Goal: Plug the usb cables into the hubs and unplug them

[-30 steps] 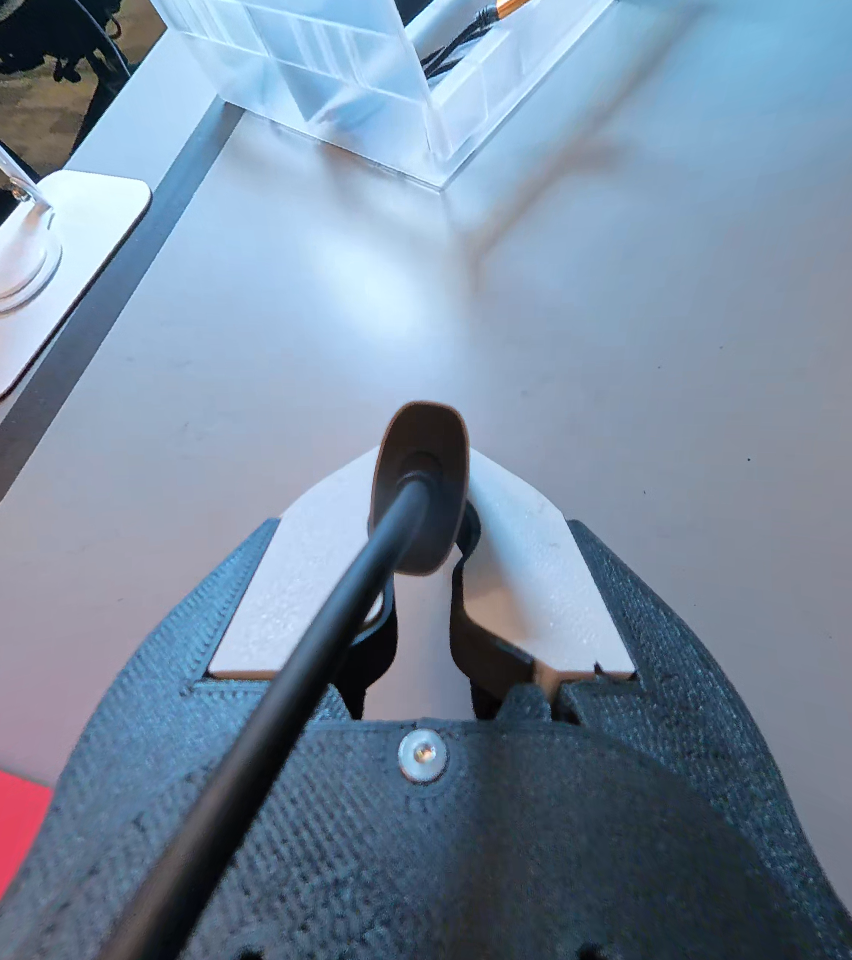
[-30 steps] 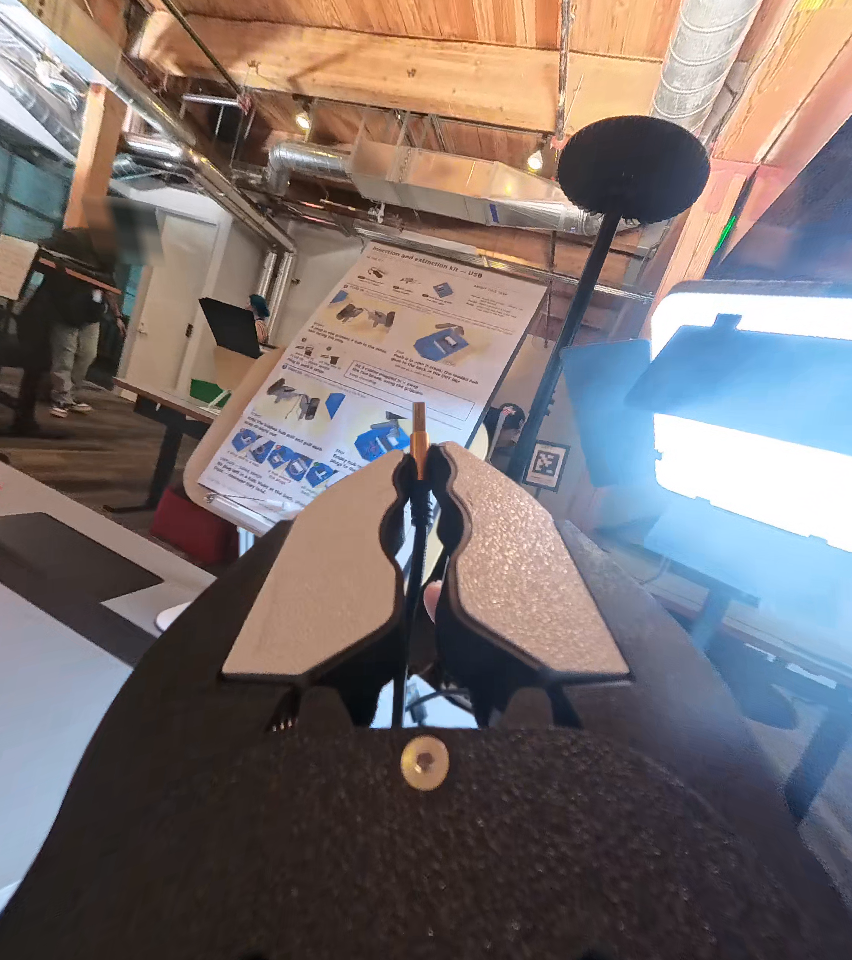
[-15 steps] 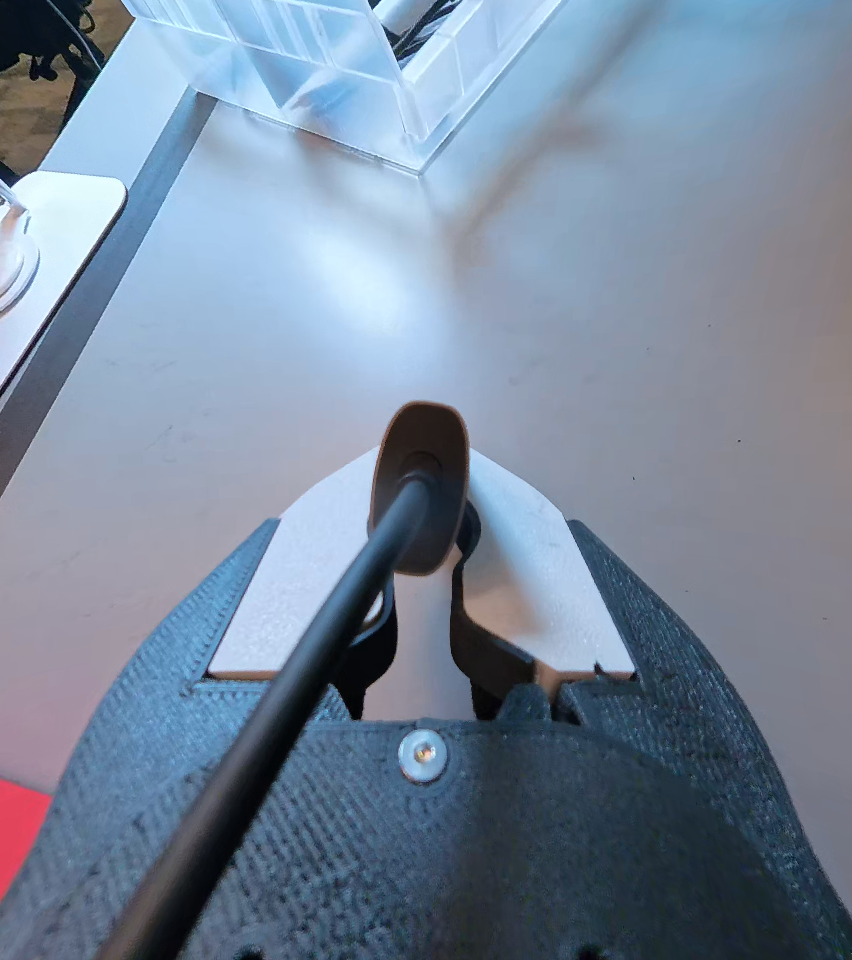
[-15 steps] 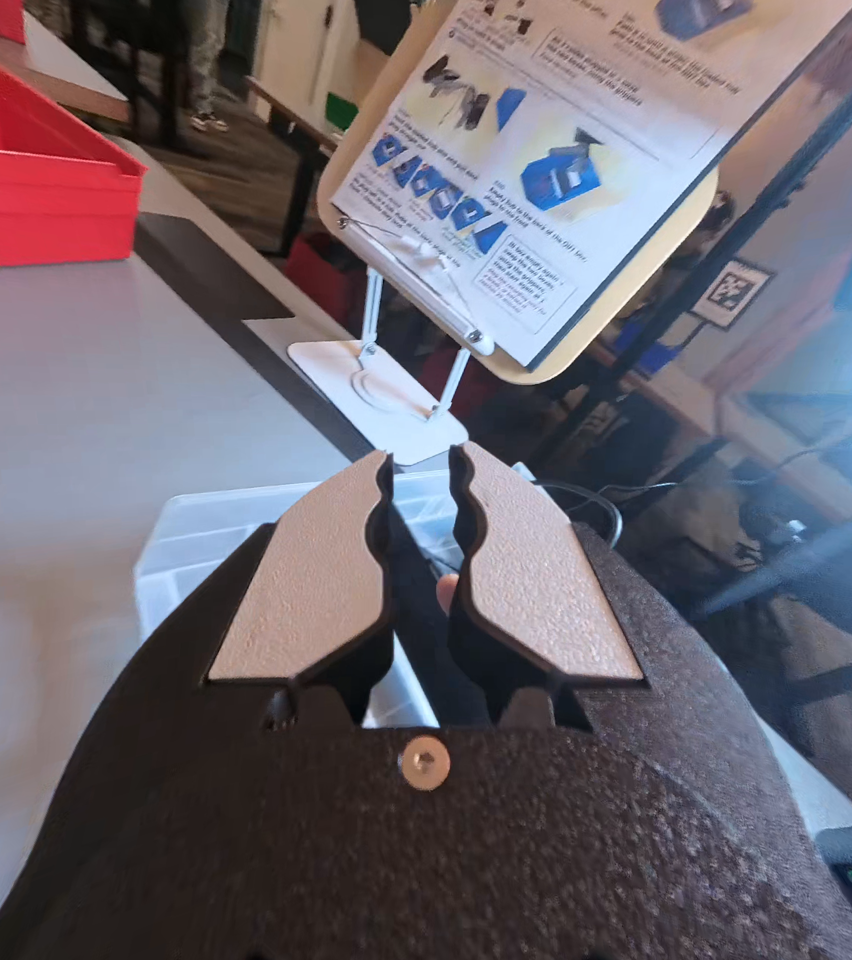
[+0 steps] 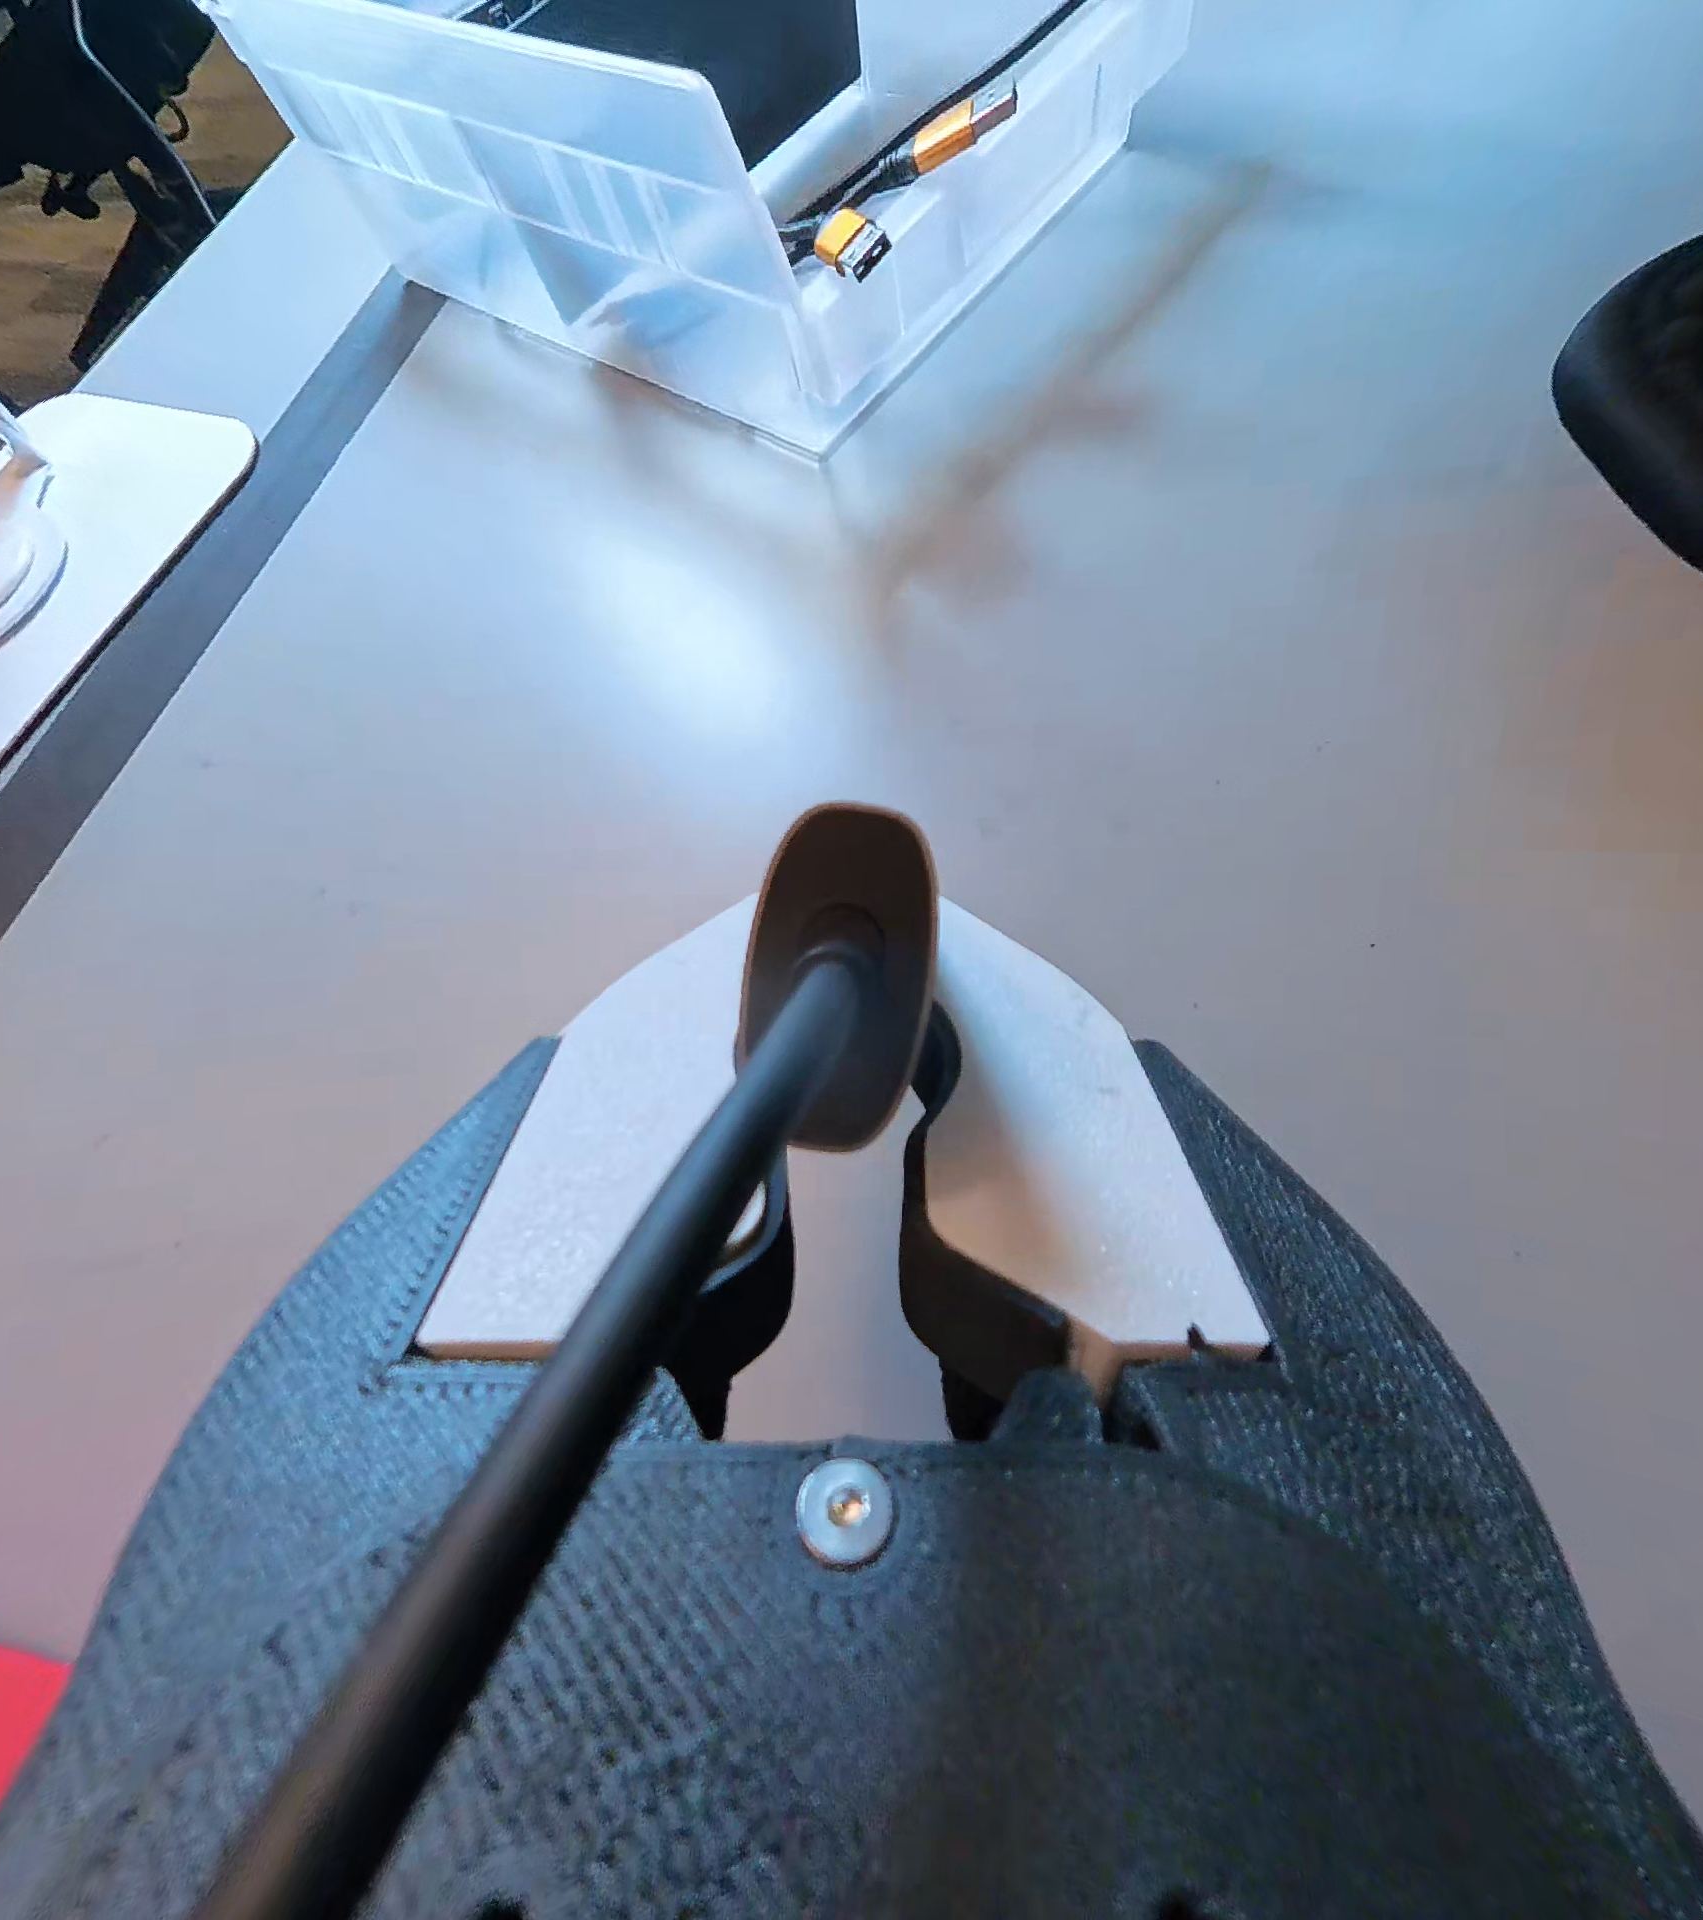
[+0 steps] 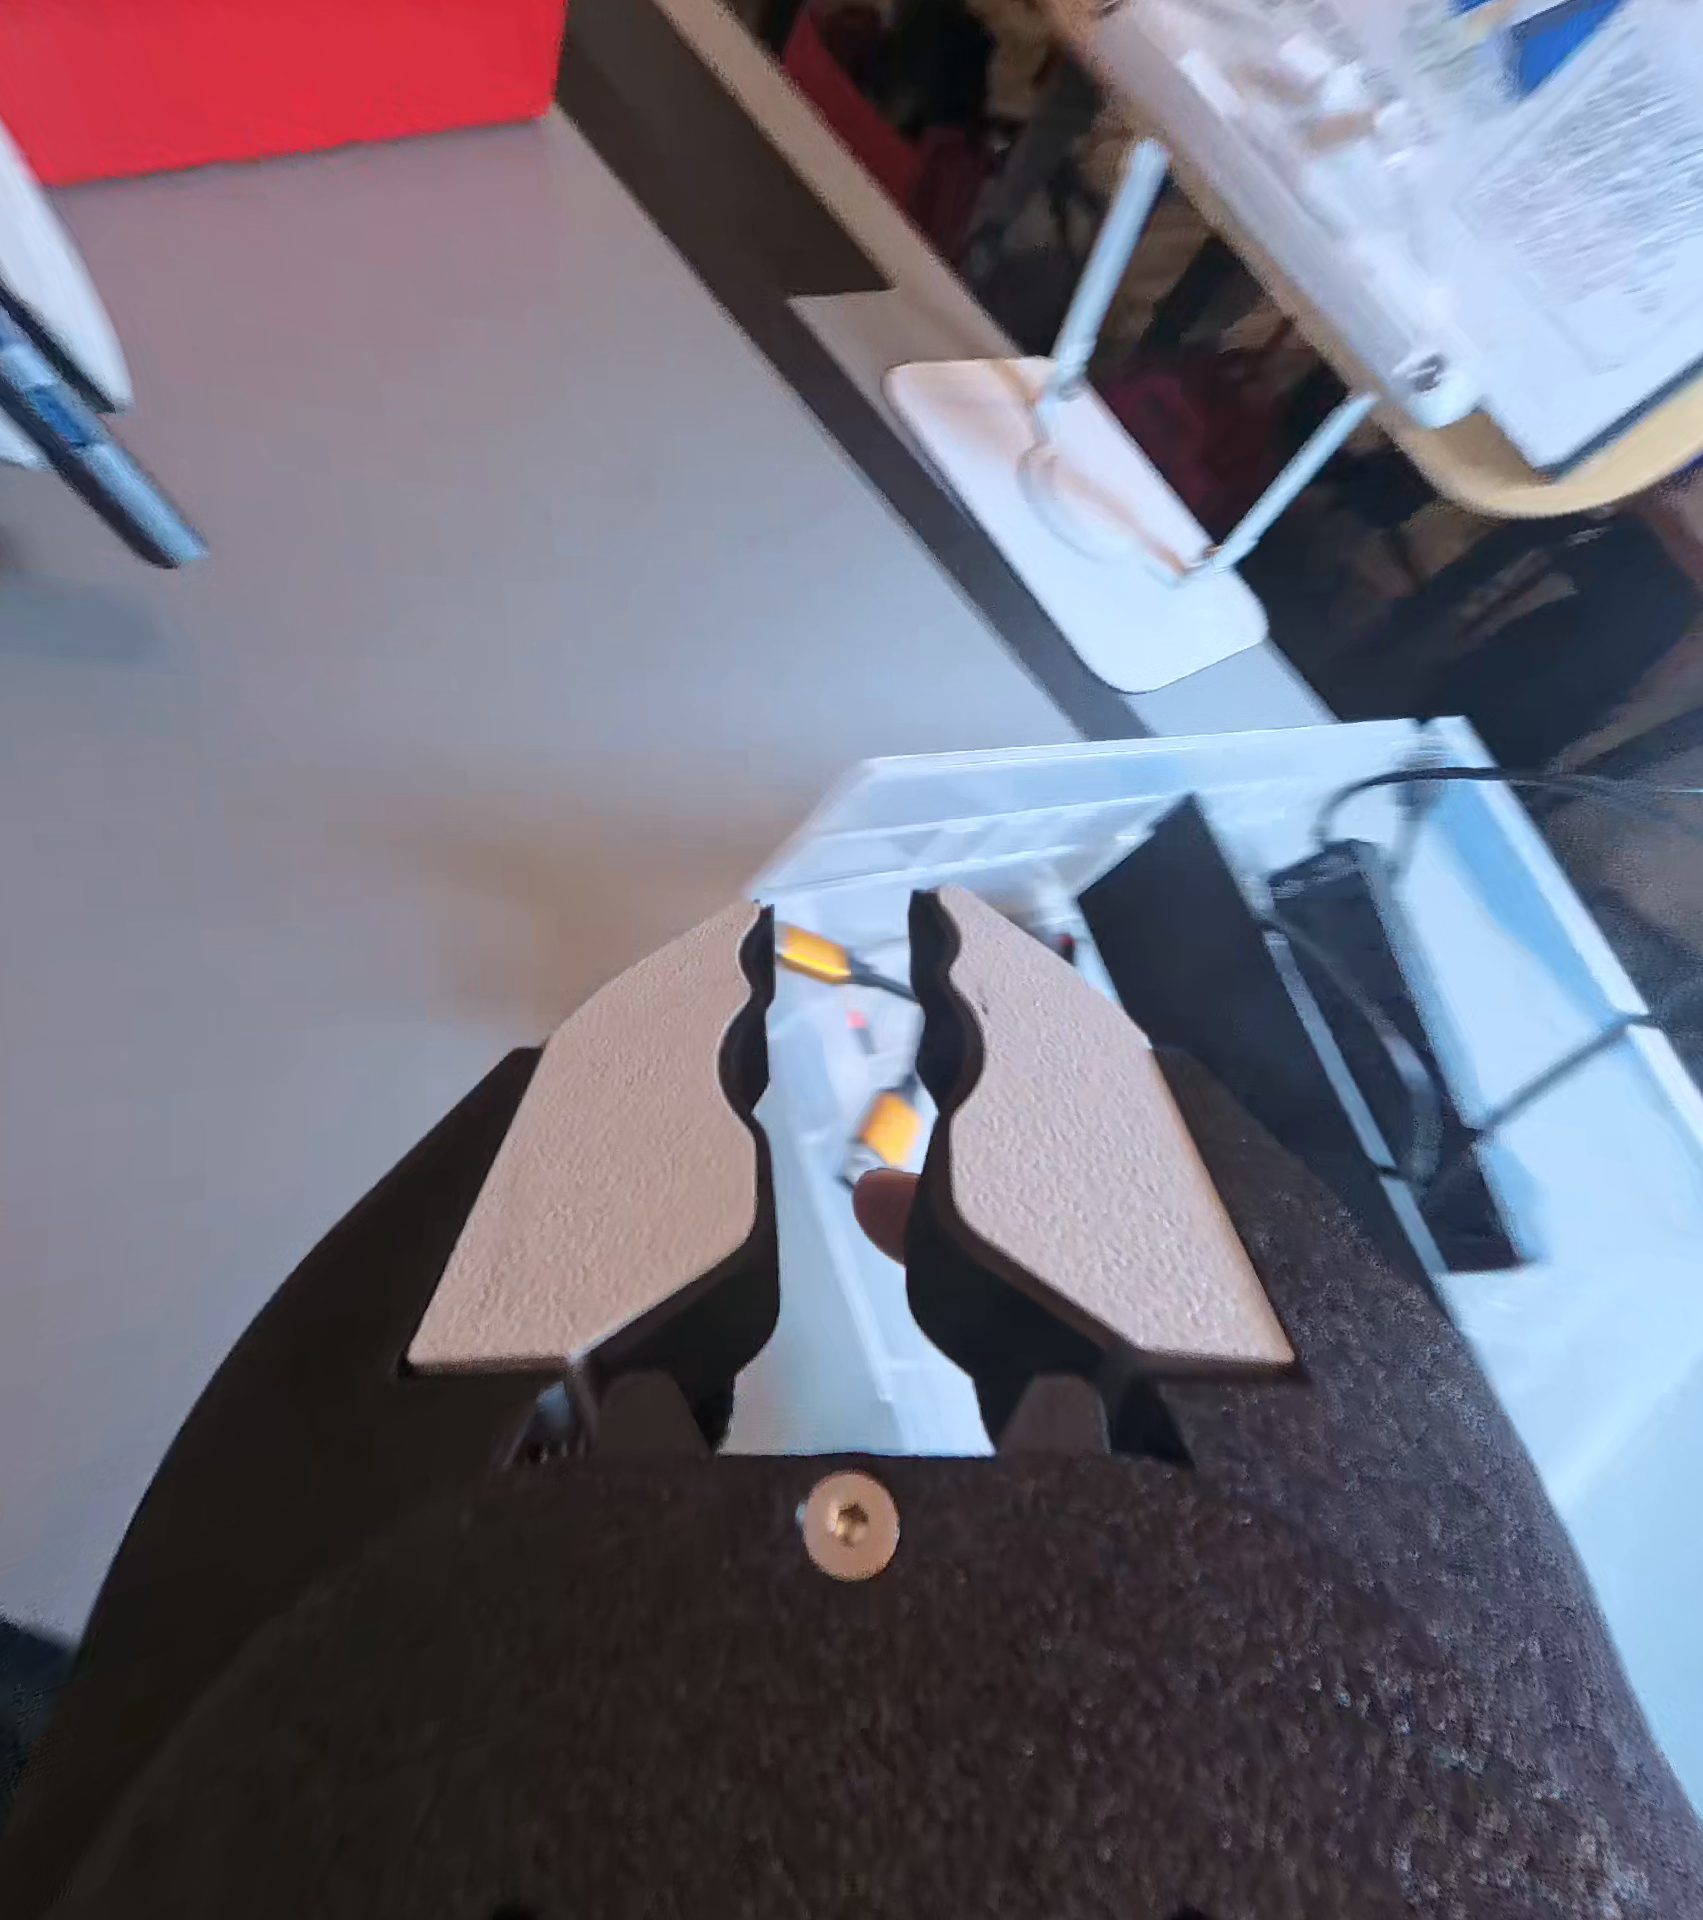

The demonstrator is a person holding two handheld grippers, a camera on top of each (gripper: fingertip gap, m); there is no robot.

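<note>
The left tool (image 5: 842, 997) is clamped on a grey hub (image 5: 842, 966), above the table (image 5: 1242, 831). The right tool (image 6: 842, 925), apart and empty, hovers over the clear bin (image 6: 940, 821) holding orange-ended usb cables (image 6: 811, 954); I'd say plugging remains undone.

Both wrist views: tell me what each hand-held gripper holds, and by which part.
Left hand-held gripper: shut on the grey oval-ended hub, near its black-cable end. Right hand-held gripper: open, empty.
</note>
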